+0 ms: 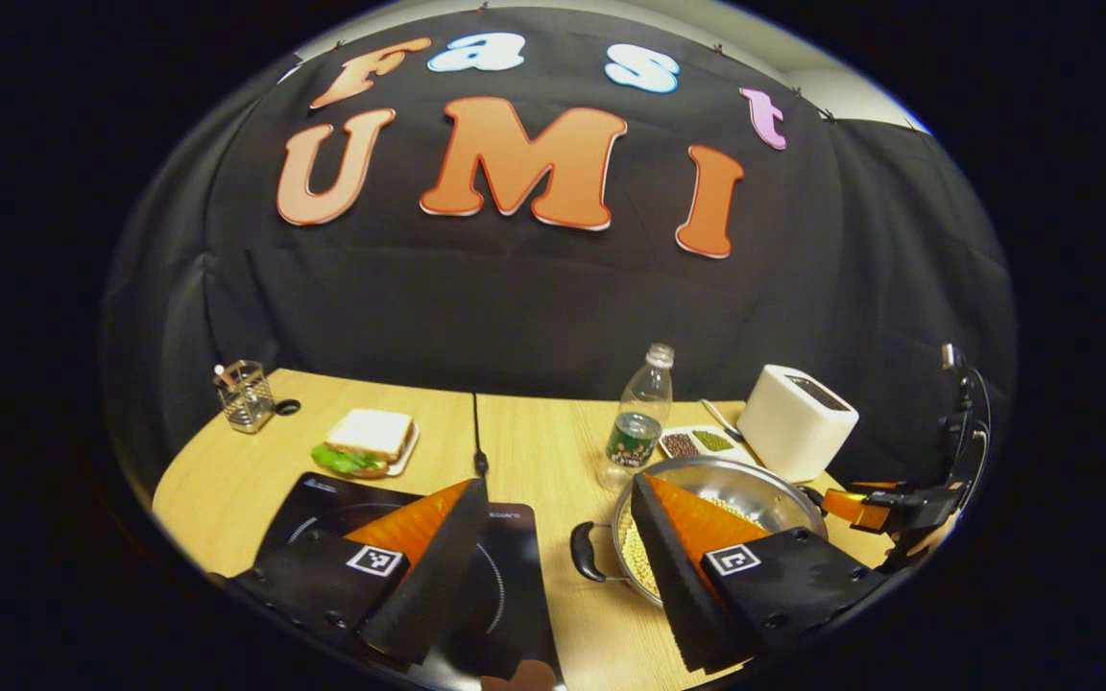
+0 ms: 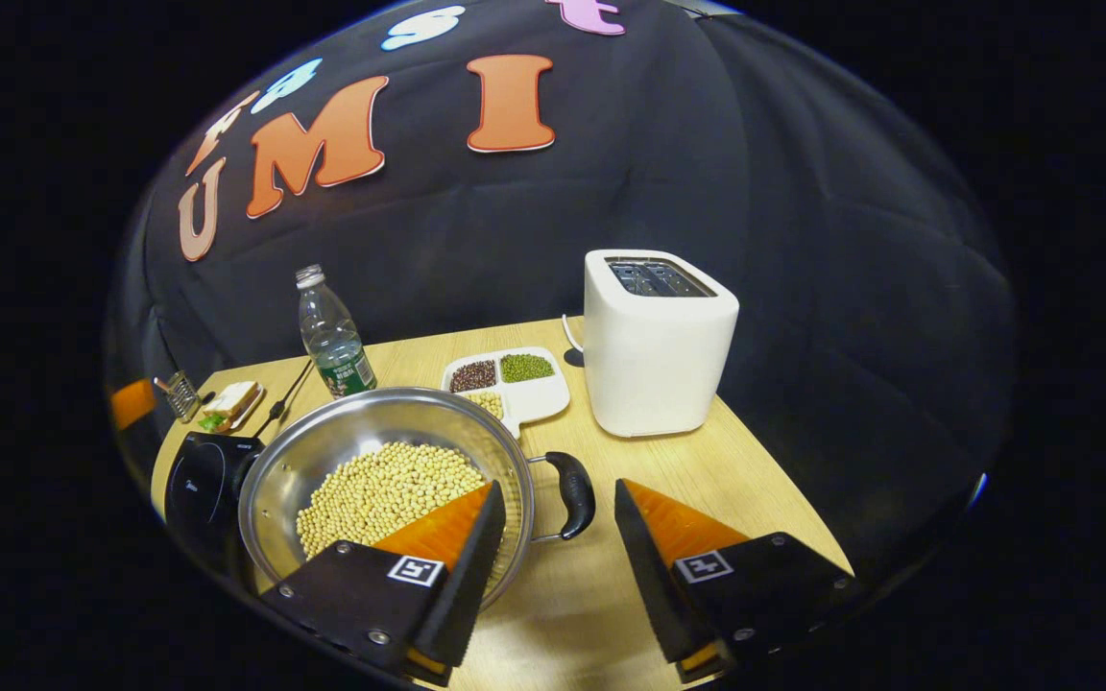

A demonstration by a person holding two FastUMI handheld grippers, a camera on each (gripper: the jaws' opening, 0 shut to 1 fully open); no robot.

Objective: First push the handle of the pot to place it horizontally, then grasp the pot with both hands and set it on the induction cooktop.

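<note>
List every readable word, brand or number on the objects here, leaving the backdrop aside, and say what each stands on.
Nothing can be quoted.
Induction cooktop: small print near its corners, too blurred to read.
Water bottle: label print too small to read.
Left gripper and right gripper: a square coded marker on each finger, no words.
Toaster and pot: no text seen.

One pot (image 2: 361, 451), cooktop (image 1: 323, 509), toaster (image 2: 654, 345), bottle (image 2: 330, 336), sandwich (image 1: 366, 441), two grippers.
</note>
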